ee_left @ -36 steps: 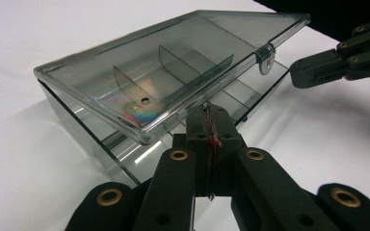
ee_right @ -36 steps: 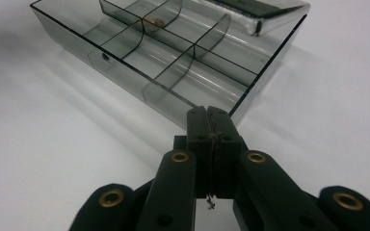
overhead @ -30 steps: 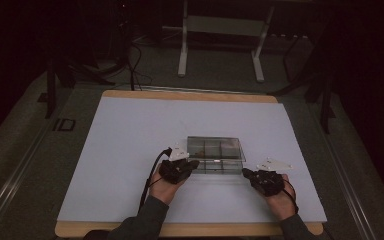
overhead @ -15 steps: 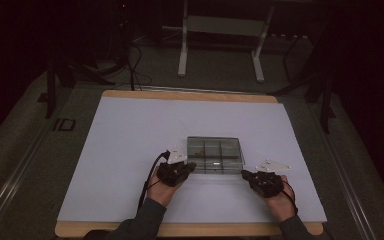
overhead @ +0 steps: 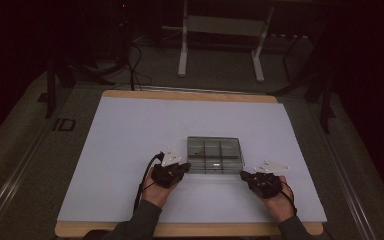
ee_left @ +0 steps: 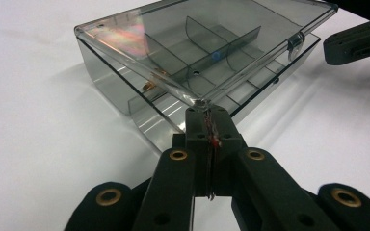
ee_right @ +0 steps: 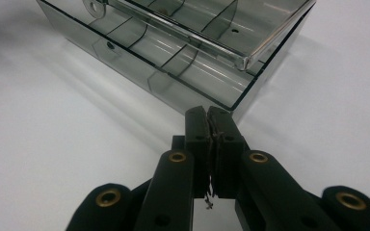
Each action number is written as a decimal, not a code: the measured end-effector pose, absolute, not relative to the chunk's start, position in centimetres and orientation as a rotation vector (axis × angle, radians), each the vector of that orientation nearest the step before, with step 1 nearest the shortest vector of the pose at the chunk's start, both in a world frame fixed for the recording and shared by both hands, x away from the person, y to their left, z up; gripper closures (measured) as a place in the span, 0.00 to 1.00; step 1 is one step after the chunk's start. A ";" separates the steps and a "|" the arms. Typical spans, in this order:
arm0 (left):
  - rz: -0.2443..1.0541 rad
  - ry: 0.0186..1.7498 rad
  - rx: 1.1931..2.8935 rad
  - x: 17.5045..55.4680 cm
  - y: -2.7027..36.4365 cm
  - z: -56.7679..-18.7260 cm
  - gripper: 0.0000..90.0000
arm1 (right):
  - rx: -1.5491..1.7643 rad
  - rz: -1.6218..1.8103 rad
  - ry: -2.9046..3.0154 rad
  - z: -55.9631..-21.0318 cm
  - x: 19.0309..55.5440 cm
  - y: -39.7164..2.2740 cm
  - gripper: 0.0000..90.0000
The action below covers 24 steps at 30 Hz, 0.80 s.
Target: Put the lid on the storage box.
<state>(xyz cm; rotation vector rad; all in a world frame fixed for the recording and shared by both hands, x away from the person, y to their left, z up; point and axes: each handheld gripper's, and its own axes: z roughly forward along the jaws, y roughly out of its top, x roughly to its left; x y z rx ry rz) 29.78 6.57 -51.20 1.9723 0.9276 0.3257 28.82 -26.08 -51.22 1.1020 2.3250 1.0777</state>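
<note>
Both grippers are black, the left gripper (overhead: 179, 169) and the right gripper (overhead: 246, 176) each topped by a pale grey three-cornered plate. Brass-coloured rivets ring the holes in the jaw links. A black cable (overhead: 145, 179) trails from the left one. Dark grey sleeves (overhead: 139, 225) cover the forearms.

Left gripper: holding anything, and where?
Nothing is pinched. The left gripper has its fingers shut on each other, tips under the corner edge of the clear box's lid, which sits raised above the base.
</note>
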 end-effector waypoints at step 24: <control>0.319 0.970 2.021 29.9 7.4 -52.2 0.95 | 1.091 1.060 2.340 -51.5 28.8 -25.8 0.97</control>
